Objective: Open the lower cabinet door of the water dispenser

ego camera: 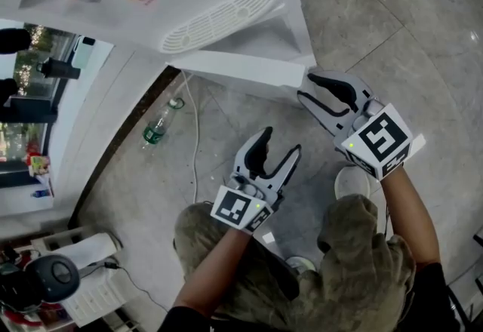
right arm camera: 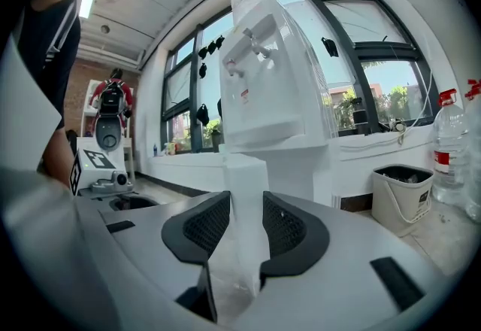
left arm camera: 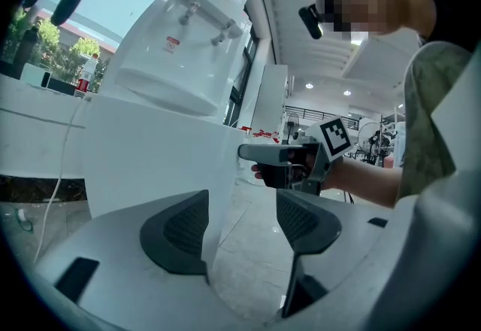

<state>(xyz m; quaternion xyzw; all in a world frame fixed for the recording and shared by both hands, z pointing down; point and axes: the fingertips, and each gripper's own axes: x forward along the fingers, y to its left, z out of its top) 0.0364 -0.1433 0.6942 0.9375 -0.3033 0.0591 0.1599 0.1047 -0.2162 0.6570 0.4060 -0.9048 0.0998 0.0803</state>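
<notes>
The white water dispenser (ego camera: 219, 17) fills the top of the head view and stands ahead in the right gripper view (right arm camera: 259, 74). Its lower cabinet door (ego camera: 241, 70) hangs swung out from the body, a thin white panel with its free edge towards me. My right gripper (ego camera: 306, 87) is shut on that free edge; in its own view the door (right arm camera: 244, 194) sits pinched between both pads of the gripper (right arm camera: 245, 209). My left gripper (ego camera: 281, 140) hangs open and holds nothing, below and left of the right one. In the left gripper view the door (left arm camera: 150, 164) stands just beyond the open jaws of that gripper (left arm camera: 240, 205).
A plastic bottle (ego camera: 157, 128) lies on the tiled floor beside a white cable (ego camera: 198, 149) left of the door. A white bucket (right arm camera: 402, 198) and a water bottle (right arm camera: 449, 149) stand right of the dispenser. My knees are right below the grippers.
</notes>
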